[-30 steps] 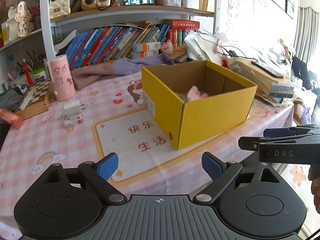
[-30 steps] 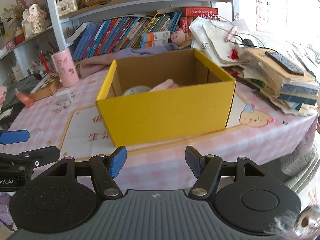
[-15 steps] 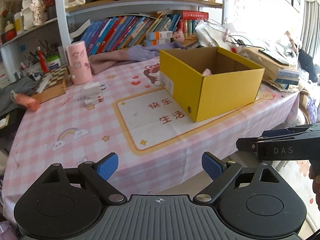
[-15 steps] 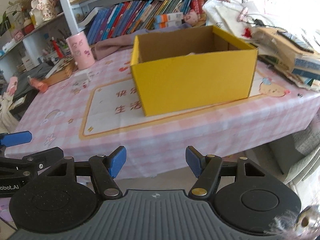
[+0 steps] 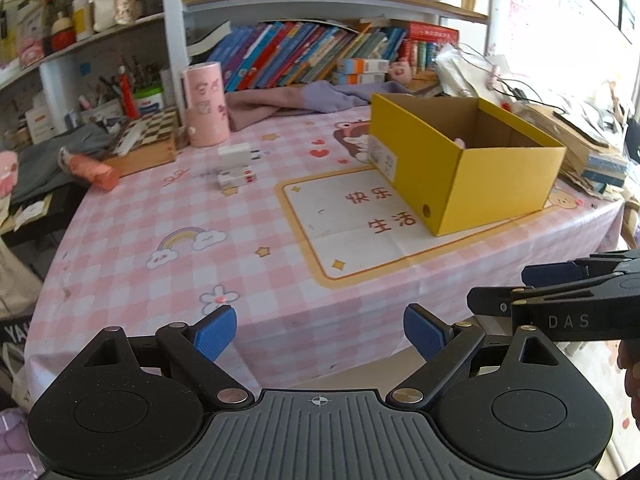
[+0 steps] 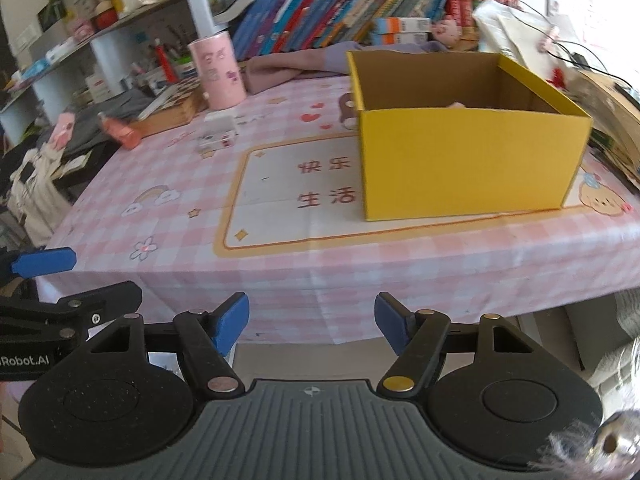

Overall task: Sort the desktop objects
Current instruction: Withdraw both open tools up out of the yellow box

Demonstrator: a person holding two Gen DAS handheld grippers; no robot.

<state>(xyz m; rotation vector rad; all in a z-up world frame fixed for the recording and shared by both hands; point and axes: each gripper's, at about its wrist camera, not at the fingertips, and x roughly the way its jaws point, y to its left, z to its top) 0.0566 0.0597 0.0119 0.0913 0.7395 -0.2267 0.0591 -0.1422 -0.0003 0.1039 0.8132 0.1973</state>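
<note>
Holding both my left hand-held gripper (image 5: 320,332) and right hand-held gripper (image 6: 312,322) open and empty, the right's jaws having just widened, I judged the small white box (image 5: 237,176) light and stiff, best pinched across its short sides.

"快乐生活" on tablecloth (image 5: 352,216), "DAS" on right claw (image 5: 568,322), "Robot.AI" on left claw (image 6: 24,360)

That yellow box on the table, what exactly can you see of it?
The yellow box is open-topped cardboard, bright yellow outside and plain brown inside, with no lid in view. A white label sits on one end wall, with a small round mark near that wall's lower corner. It stands upright on the pink checked tablecloth, partly over the white printed panel. Something pink peeks above its rim from inside. Neither claw touches it.
</note>
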